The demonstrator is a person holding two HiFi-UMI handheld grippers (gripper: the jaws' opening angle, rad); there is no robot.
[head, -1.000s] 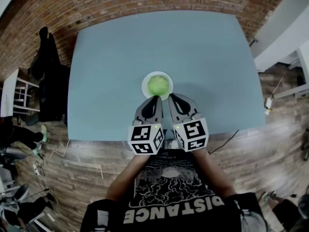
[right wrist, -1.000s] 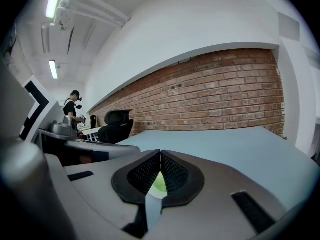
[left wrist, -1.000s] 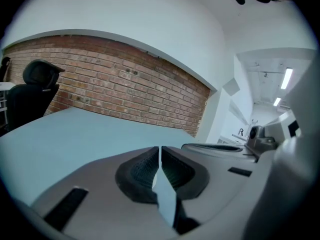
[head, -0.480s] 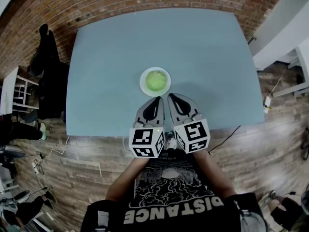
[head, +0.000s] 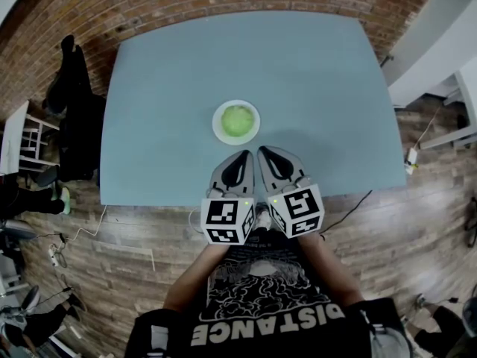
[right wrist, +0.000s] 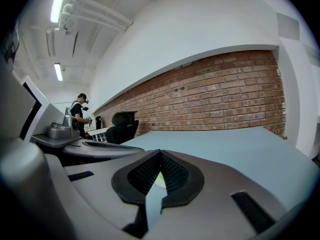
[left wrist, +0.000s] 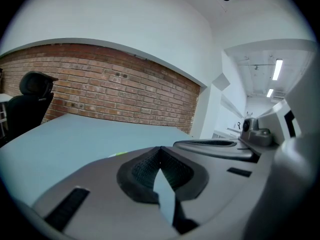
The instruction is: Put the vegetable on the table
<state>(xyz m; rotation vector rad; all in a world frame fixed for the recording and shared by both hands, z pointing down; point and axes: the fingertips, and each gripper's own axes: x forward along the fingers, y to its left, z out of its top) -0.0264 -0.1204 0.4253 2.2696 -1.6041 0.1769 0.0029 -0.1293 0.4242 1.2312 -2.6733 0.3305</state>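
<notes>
The left hand-held gripper [left wrist: 160, 153] is clenched. In its own view the 2 dark pads meet at their tips and nothing is held between them; only the blue surface shows through the slit below. The right hand-held gripper [right wrist: 160, 158] is in the same state, with its pads pressed together at the tips and empty. Through the slit under them a little pale green shows, but it lies farther away and is not in the grasp. In the head view both sit side by side, close to the person's body, over the near edge of the desk [head: 320, 80].

In the last 1 second this has changed: before, the tips of the 2 hand-held grippers reached the near rim of the plate [head: 216, 124], and the left one seemed to touch it. Now a clear strip of bare desk lies between the tips and the plate. The hand-held grippers have drawn back toward the person and carry nothing.

The vegetable [head: 237, 119], round and light green, lies in the white plate. The plate stands on the desk, a little nearer to the person than the middle.

For the task, I judge it in 2 ways. If the plate on the desk counts, the vegetable already lies where the task wants it, and drawing back with empty jaws fits that. If it must lie on the bare desk, it does not. These pictures do not settle which.

Beyond the desk are a brick wall [head: 223, 6] and a wooden floor [head: 417, 222].
</notes>
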